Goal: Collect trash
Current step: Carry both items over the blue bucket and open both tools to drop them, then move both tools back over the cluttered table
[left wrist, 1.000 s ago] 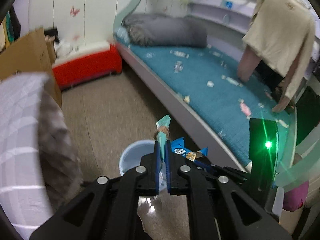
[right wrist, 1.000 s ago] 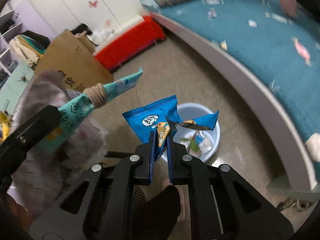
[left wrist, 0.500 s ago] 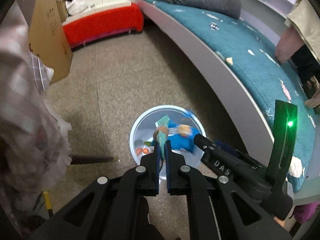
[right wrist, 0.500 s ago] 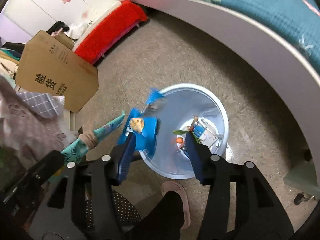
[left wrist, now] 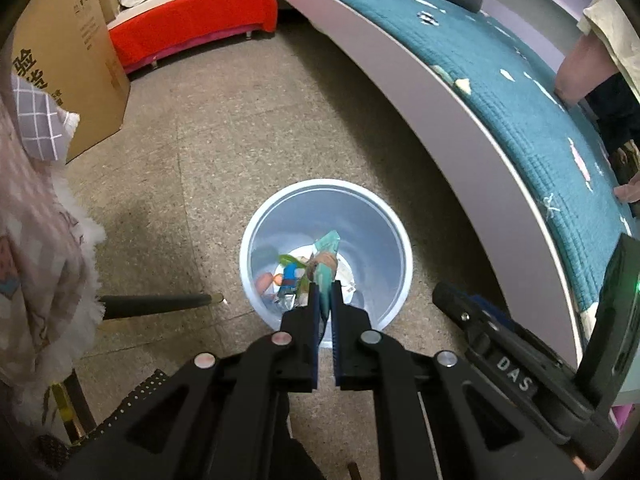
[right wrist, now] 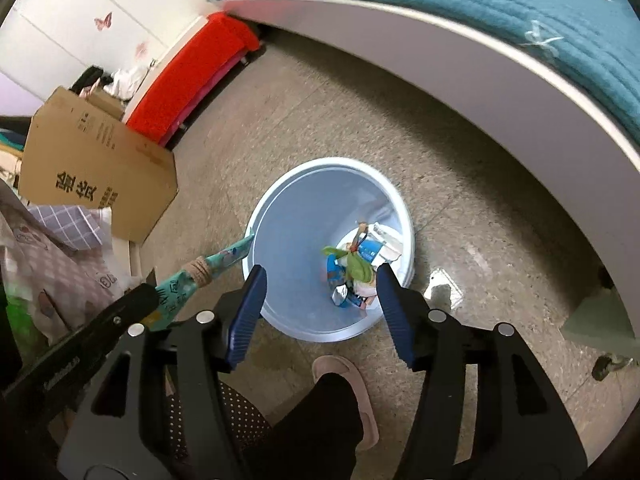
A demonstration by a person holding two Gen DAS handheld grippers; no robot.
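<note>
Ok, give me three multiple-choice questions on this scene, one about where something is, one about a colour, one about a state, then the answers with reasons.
1. Where does the bin stand?
A. on the bed
B. on the floor beside the bed
C. on the cardboard box

2. What colour is the low bench by the wall?
A. red
B. yellow
C. black

3. What is the state of the left tongs?
A. wide open and empty
B. shut on a teal wrapper
C. out of view

Answers: 1 B, the bin sits on the floor next to the bed. 2 A, its cover is red. 3 B, the teal wrapper is pinched over the bin.
</note>
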